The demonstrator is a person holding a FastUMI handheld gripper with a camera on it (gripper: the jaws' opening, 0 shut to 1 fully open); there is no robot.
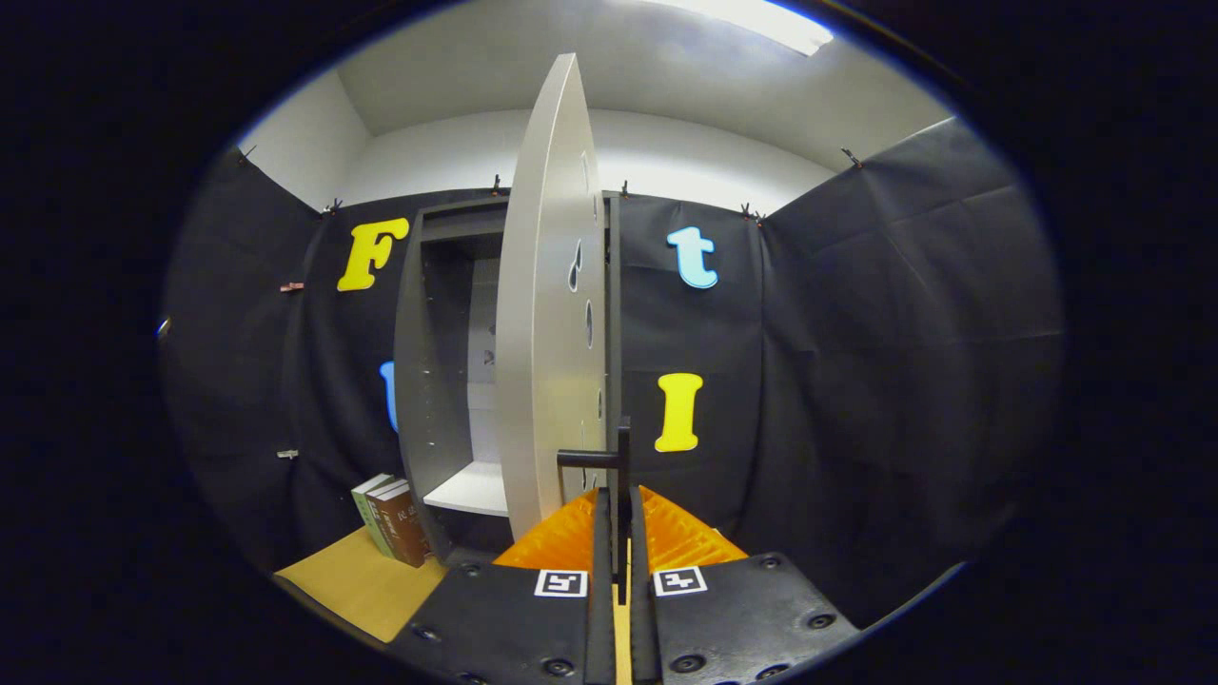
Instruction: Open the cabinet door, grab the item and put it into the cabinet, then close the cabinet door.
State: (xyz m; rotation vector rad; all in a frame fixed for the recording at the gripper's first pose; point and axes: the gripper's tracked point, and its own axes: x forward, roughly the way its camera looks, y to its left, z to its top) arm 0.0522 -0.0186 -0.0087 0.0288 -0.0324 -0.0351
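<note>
- While the cabinet door (pixel 542 314) stands swung out toward the gripper (pixel 620 514), almost edge-on, the first step of the task looks nearly done or done.
- The fingers (pixel 657 538) are drawn close together, with only a thin gap between them, and the dark handle (pixel 609 459) of the door stands upright in that gap at their tips. I judge that they are closed on the handle, because both fingers seem to press on it from the two sides.
- The cabinet (pixel 433 381) is dark grey outside; it stands against the black cloth wall, beyond the fingers and a little to the left of them.
- Inside it I see a pale back panel and one white shelf (pixel 471 487), low down. Nothing seems to lie on the part of the shelf that I can see.
- The item to be stored is most likely the books (pixel 390 518): two or three of them stand upright, leaning a little, on the yellowish surface (pixel 352 580) just beside the left foot of the cabinet.
- One book has a greenish spine and another a brown one; they look thin, stiff and easy to take by the spine.
- What remains, as I judge it: letting go of the handle, taking the books, putting them on the shelf, and closing the door.
</note>
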